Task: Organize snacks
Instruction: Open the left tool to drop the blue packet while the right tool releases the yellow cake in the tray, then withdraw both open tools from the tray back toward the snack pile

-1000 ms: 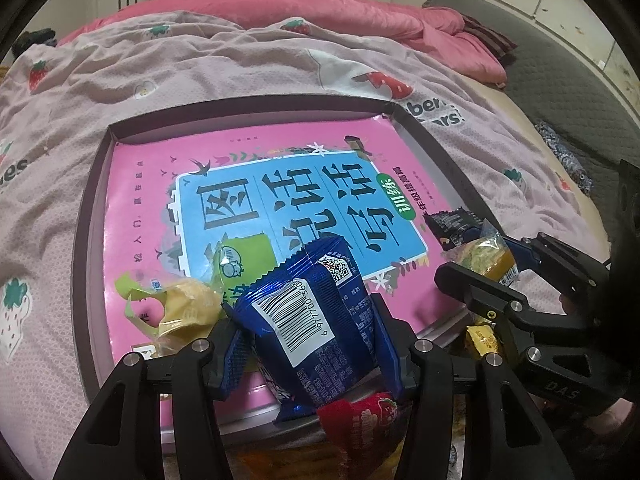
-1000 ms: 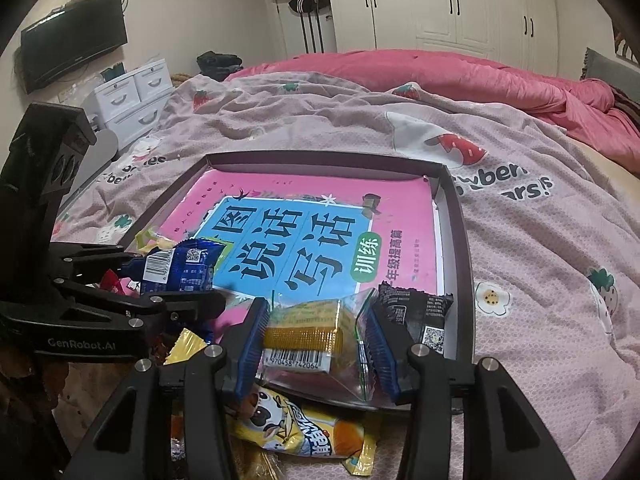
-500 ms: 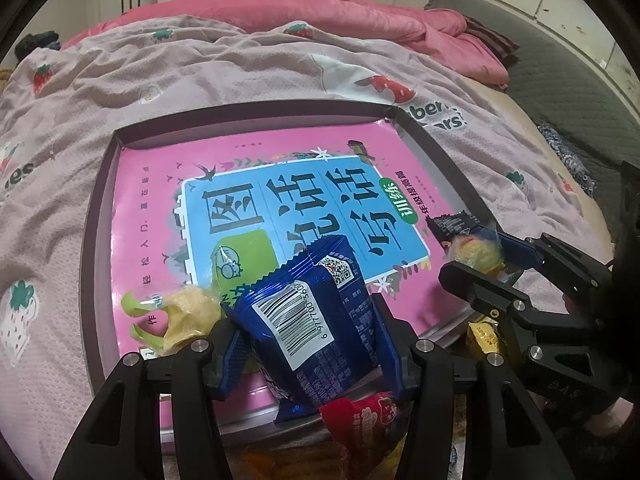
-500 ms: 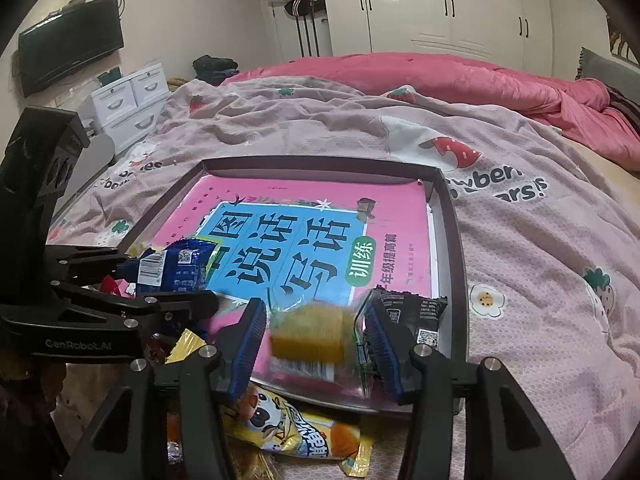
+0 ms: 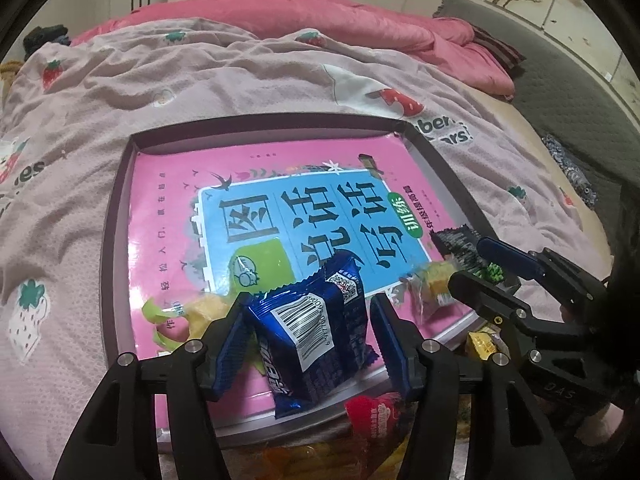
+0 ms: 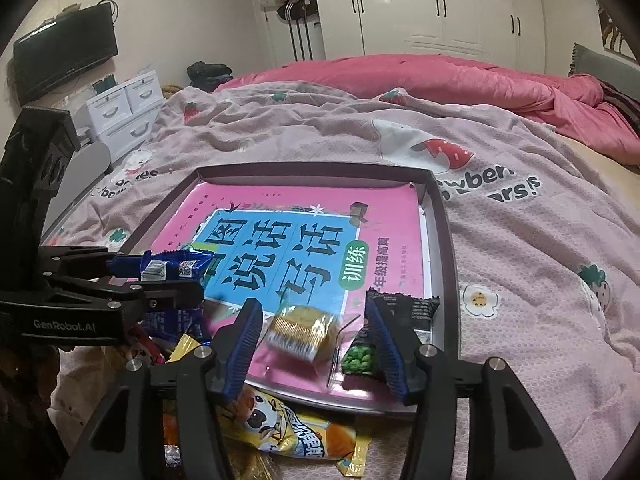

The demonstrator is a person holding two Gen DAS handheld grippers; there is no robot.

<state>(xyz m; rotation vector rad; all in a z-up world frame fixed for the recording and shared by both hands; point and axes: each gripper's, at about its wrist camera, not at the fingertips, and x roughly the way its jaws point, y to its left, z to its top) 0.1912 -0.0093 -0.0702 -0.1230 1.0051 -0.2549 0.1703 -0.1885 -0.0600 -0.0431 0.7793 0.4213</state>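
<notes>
Step in hand, by judgement: release of two snacks into the shallow dark-rimmed rectangular tray (image 5: 120,216) on the bed, pink glossy book cover (image 5: 168,208) as its lining.

Left hand-held gripper (image 5: 308,344): jaws just been opening, about half spread. Crinkly blue foil snack packet (image 5: 316,328), barcode up, between the blue ribbed pads (image 5: 390,344), leaning toward the left one; clear gap at the right pad, no squeeze apparent. Packet low end on the tray's near edge.

Right hand-held gripper (image 6: 316,340): jaws likewise just been opening, about half spread. Clear plastic pack of round golden biscuits (image 6: 300,332) loose between the pads, motion-blurred, apparently dropping free onto the near right part of the tray. Neither pad touching it.

To do well: open fully before any lift, else foil corners snag on ribbed pads. Lift straight back along the fingers, not sideways, to avoid sweeping neighbours. Blue packet sits half over the near rim; a small nudge tray-inward advisable.

Also in the tray: black matte foil packet (image 6: 416,308) at near right corner, small dark packet with green peas printed (image 6: 360,356) just beside the right pad, yellow-green twisted wrapper (image 5: 176,316) at near left.

Outside the near rim: yellow glossy cartoon-print packet (image 6: 296,436), red foil packet (image 5: 376,416). Not yet sorted.

Bedding soft, wrinkled; tray footing possibly unsteady.
</notes>
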